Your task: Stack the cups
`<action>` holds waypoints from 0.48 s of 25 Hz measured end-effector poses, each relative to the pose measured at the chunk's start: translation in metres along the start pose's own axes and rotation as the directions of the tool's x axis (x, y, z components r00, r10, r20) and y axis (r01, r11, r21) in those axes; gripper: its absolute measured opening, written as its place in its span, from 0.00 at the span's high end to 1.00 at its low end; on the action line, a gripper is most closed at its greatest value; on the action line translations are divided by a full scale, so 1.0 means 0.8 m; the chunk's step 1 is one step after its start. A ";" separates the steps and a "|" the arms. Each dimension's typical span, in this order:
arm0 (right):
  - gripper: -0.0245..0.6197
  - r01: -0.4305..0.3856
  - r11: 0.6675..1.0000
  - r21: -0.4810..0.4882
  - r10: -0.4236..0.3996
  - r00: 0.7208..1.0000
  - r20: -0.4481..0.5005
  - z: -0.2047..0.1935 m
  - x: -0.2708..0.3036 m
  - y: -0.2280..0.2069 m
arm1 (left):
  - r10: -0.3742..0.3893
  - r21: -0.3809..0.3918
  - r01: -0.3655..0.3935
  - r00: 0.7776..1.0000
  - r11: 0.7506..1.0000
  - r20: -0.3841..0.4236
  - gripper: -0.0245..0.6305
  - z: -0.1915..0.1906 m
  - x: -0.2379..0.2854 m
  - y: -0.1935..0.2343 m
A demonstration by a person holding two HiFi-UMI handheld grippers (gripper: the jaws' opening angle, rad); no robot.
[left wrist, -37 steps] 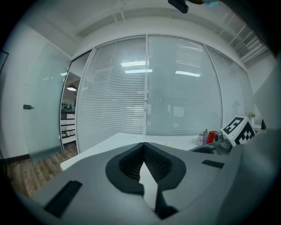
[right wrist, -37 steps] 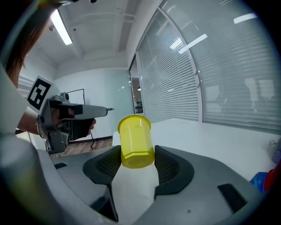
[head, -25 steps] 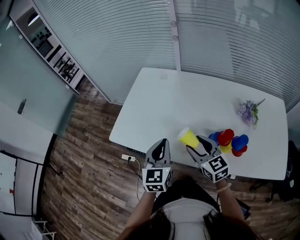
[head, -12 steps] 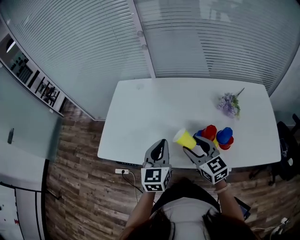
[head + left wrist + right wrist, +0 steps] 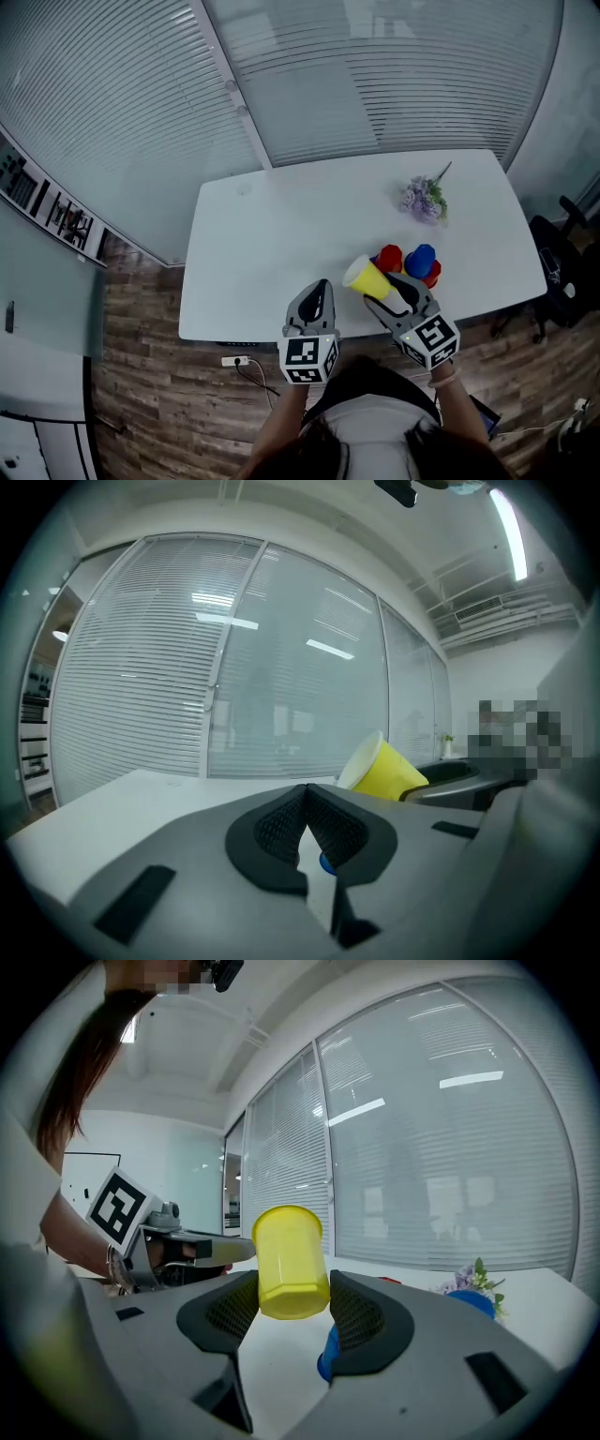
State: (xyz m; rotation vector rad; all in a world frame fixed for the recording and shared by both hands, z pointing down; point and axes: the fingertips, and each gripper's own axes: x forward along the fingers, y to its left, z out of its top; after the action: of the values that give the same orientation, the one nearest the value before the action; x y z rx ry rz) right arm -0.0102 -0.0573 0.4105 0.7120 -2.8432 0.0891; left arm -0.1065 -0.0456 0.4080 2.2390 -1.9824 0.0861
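My right gripper [image 5: 382, 292] is shut on a yellow cup [image 5: 367, 277], gripping it near its base. The cup is tilted with its open mouth pointing away, above the white table's [image 5: 281, 225] near edge. In the right gripper view the yellow cup [image 5: 284, 1258] sits squeezed between both pads of the gripper [image 5: 292, 1309]. Just beyond it on the table stand a red cup [image 5: 388, 255] and a blue cup [image 5: 420, 256] close together. My left gripper [image 5: 314, 298] is shut and empty, to the left of the yellow cup [image 5: 380, 771], over the table's near edge.
A small bunch of purple flowers [image 5: 421, 199] lies on the table behind the cups. Slatted blinds run along the far side. Wooden floor [image 5: 141, 375] lies to the left of the table, and a dark chair [image 5: 553, 262] is at the right.
The table and cups have slid leftward and turned in the head view. Both grippers keep their place in the picture, and the yellow cup stays in the right gripper.
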 end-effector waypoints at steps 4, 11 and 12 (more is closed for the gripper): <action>0.56 0.040 0.999 -0.018 -0.040 0.999 0.010 0.007 -0.018 -0.016 | -0.046 0.002 0.046 0.999 0.999 -0.005 0.94 -0.002 0.011 -0.019; 0.56 0.076 0.996 -0.049 -0.076 0.997 0.004 0.014 -0.041 -0.035 | -0.105 -0.002 0.105 0.994 0.994 -0.010 0.94 -0.004 0.023 -0.043; 0.56 0.083 0.995 -0.059 -0.083 0.997 -0.002 0.015 -0.045 -0.038 | -0.110 -0.002 0.110 0.994 0.994 -0.013 0.94 -0.005 0.026 -0.045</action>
State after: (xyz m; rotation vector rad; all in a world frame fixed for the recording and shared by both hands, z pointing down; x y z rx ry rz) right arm 0.0329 -0.0693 0.3917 0.8148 -2.7951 -0.0066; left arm -0.0677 -0.0610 0.4120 2.3358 -1.8476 0.0866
